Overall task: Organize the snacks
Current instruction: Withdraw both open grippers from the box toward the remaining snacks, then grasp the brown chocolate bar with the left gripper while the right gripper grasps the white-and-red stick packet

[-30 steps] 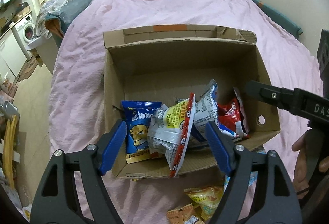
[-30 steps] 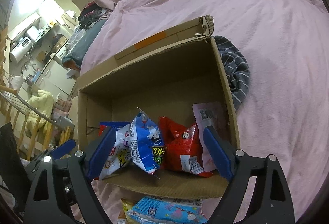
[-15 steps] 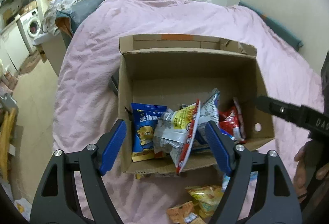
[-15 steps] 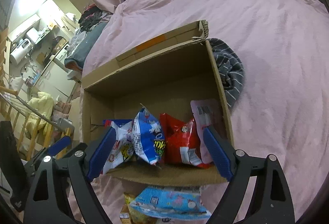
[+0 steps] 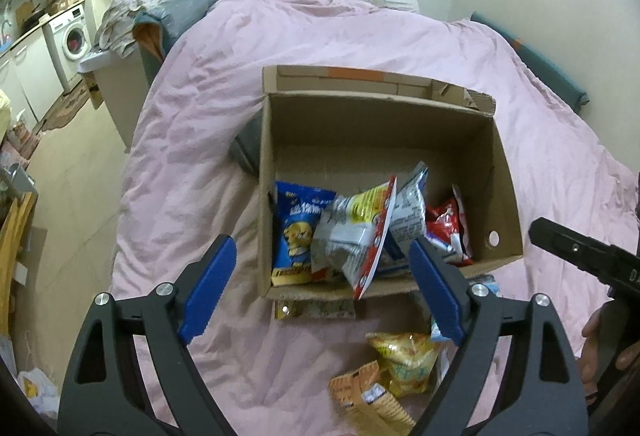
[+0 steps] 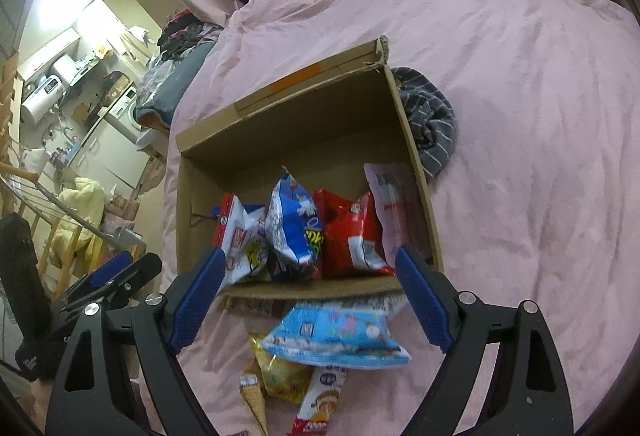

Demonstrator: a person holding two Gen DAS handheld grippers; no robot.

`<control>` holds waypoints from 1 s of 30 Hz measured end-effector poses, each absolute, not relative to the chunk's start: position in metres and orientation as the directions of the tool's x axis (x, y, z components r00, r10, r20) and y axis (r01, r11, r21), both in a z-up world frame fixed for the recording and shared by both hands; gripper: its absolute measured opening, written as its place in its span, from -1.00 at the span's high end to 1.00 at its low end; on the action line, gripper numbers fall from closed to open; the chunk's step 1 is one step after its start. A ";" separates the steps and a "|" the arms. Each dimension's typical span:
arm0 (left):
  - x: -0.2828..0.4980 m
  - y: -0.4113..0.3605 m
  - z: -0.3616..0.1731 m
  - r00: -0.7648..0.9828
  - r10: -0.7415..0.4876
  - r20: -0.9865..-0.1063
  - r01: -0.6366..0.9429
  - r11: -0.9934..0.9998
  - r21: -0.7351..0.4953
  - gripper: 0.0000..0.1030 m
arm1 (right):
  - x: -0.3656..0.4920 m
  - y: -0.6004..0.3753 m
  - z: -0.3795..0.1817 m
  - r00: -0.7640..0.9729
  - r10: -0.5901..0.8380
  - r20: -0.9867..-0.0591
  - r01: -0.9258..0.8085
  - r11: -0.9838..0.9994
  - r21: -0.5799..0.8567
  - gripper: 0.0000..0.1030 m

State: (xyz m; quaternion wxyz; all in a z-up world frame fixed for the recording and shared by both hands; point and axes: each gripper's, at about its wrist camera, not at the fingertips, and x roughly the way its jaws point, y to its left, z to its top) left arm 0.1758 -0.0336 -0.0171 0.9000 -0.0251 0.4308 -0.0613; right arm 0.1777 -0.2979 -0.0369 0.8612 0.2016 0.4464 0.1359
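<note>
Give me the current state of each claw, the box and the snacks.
Left claw: empty, jaws opening.
Right claw: open, empty.
Cardboard box: open-topped, on the pink blanket.
Red bag: upright inside the box.
Light blue bag: lying outside, in front of the box.

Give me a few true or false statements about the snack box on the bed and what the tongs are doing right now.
1. The cardboard box stands on a pink blanket. True.
2. The box is empty. False: several snack bags stand in it, among them a red bag.
3. The right tongs grip the light blue bag. False: they are open and hold nothing; that bag lies on the blanket.
4. Some snacks lie outside the box. True.
5. The left tongs hold nothing. True, their jaws are opening.
</note>
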 end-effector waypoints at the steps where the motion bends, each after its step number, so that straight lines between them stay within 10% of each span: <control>1: 0.174 -0.032 -0.018 0.619 -0.130 -0.774 0.087 0.991 -0.097 -0.67 | 0.175 -0.300 -0.037 0.563 0.414 -0.715 -0.049 0.881 0.471 -0.73; 30: 0.113 -0.027 -0.082 0.367 -0.135 -0.920 0.100 0.989 -0.106 -0.67 | 0.121 -0.306 -0.073 0.450 0.402 -0.798 0.048 0.881 0.471 -0.73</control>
